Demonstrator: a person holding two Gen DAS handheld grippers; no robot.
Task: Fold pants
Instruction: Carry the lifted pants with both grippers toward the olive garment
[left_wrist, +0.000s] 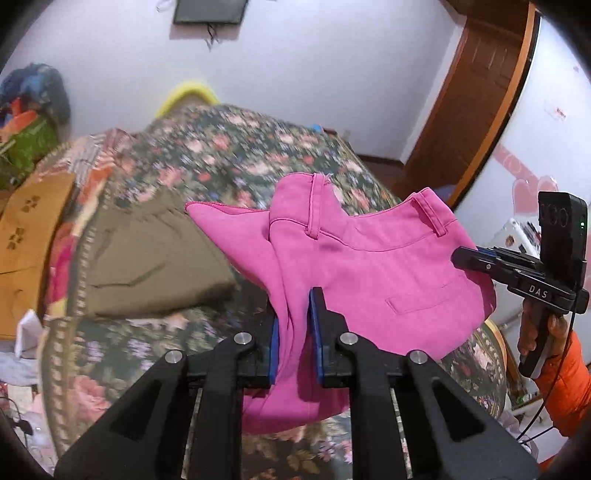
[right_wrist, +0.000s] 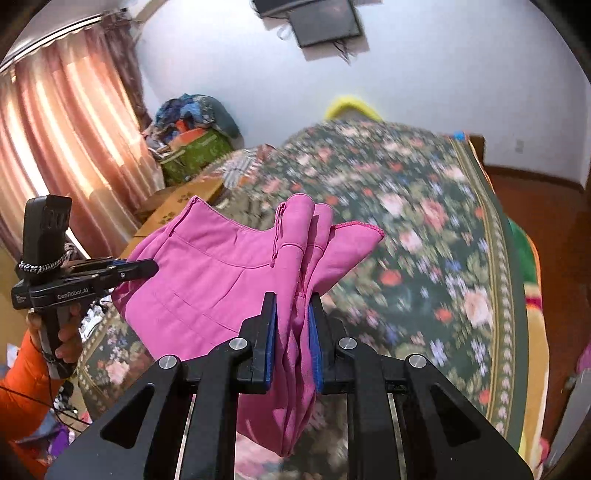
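Observation:
Pink pants (left_wrist: 373, 266) hang in the air above the flowered bed, folded, waistband up. My left gripper (left_wrist: 295, 325) is shut on a bunched fold at one end. My right gripper (right_wrist: 291, 325) is shut on the bunched cloth at the other end; the pants (right_wrist: 207, 273) stretch between the two. The right gripper also shows in the left wrist view (left_wrist: 469, 260), clamped on the pants' right edge. The left gripper shows in the right wrist view (right_wrist: 144, 269) at the pants' left edge. Part of the cloth droops below both grippers.
A bed with a dark floral cover (left_wrist: 229, 155) lies below. Folded olive-brown pants (left_wrist: 155, 266) lie on it to the left. A brown cardboard box (left_wrist: 26, 243) and a pile of bags (right_wrist: 195, 136) stand beside the bed. A wooden door (left_wrist: 476, 110) is at right, curtains (right_wrist: 66, 140) at left.

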